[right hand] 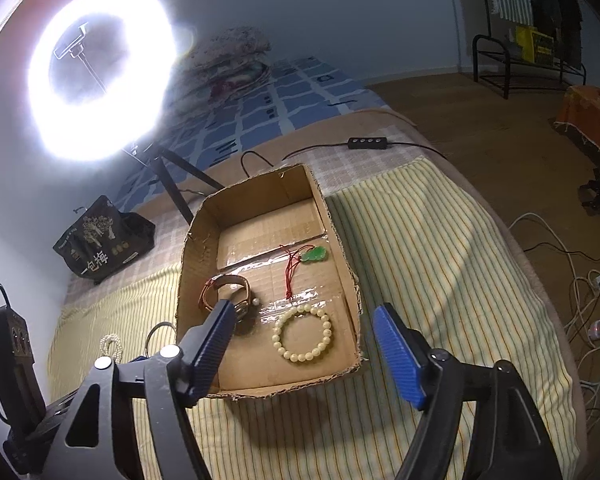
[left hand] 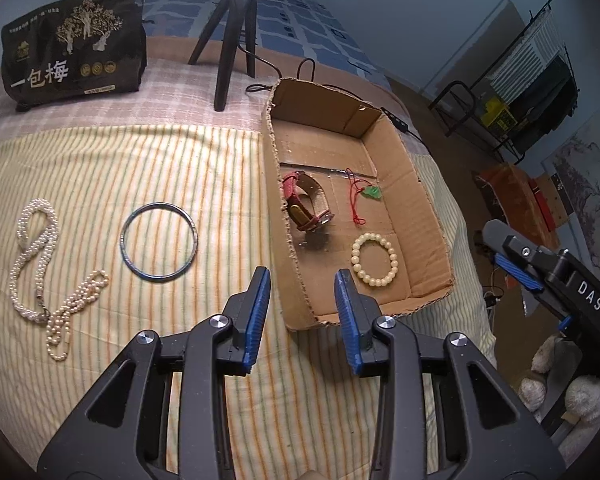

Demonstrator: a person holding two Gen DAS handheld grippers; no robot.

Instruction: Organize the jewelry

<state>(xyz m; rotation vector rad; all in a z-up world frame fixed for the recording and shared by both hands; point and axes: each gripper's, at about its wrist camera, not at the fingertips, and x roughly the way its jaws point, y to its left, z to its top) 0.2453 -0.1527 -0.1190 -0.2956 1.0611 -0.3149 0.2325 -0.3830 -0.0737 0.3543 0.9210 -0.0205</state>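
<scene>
Two black grippers with blue-padded fingers are filling the bottom of both views, each hovering over a bed covered by a yellow striped cloth. Seen from its own camera, the left gripper is holding its fingers apart with nothing between them, poised above the near left corner of a shallow cardboard box. Seen from the other camera, the right gripper is spreading its fingers wider, also empty, in front of the box's near edge. Inside the box, a cream beaded bracelet is lying flat near the front right corner, a red-strapped wristwatch is standing on its edge near the left wall, and a green pendant on a red cord is resting toward the right wall, farther back. The three pieces are lying apart from one another. Outside the box, on the cloth to its left, a dark metal bangle is lying flat, and farther left, toward the cloth's left edge, two pearl necklaces are lying tangled together in loose curves. Beyond the cloth, at the far side of the bed, a black printed bag is standing upright, and a black tripod is standing beside it. In the right wrist view the tripod is carrying a glowing ring light.
</scene>
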